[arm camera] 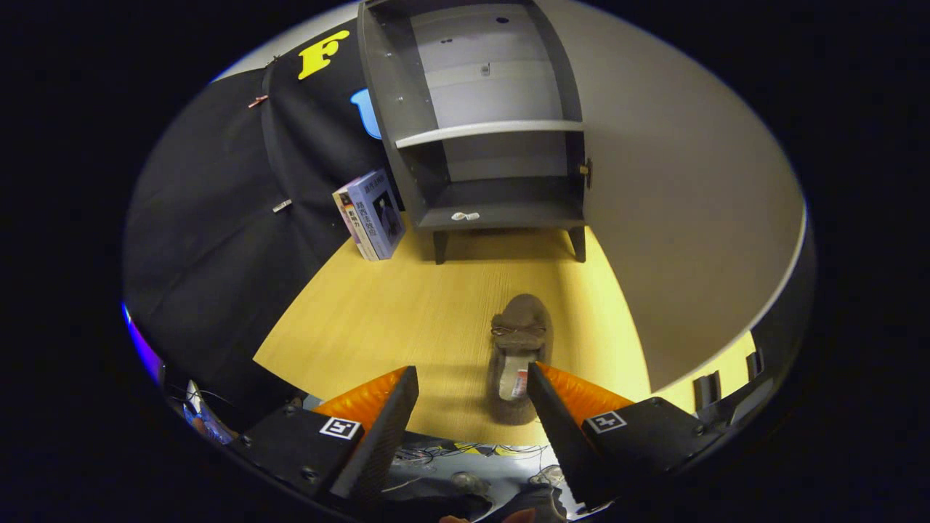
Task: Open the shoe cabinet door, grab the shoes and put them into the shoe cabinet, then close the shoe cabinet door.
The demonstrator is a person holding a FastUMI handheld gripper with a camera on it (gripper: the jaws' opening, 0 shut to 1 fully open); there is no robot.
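I see a fuzzy brown slipper on the yellow wood-grain tabletop, its long axis running toward 12 o'clock, toe aimed at the open grey cabinet. My gripper fingers are spread wide, grasping nothing, the heel beside the right fingertip. Books lean at 11 o'clock.

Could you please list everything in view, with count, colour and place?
cabinet: one, dark grey, door open, at the far end of the floor.
shelf: one, pale, across the cabinet's middle.
small white item: one, on the cabinet's bottom board.
books: a few, purple covers, leaning left of the cabinet.
shoe: one, brown, on the floor between the fingers, nearer the right one.
floor: yellow wood.
gripper: one, fingers open, not touching the shoe.
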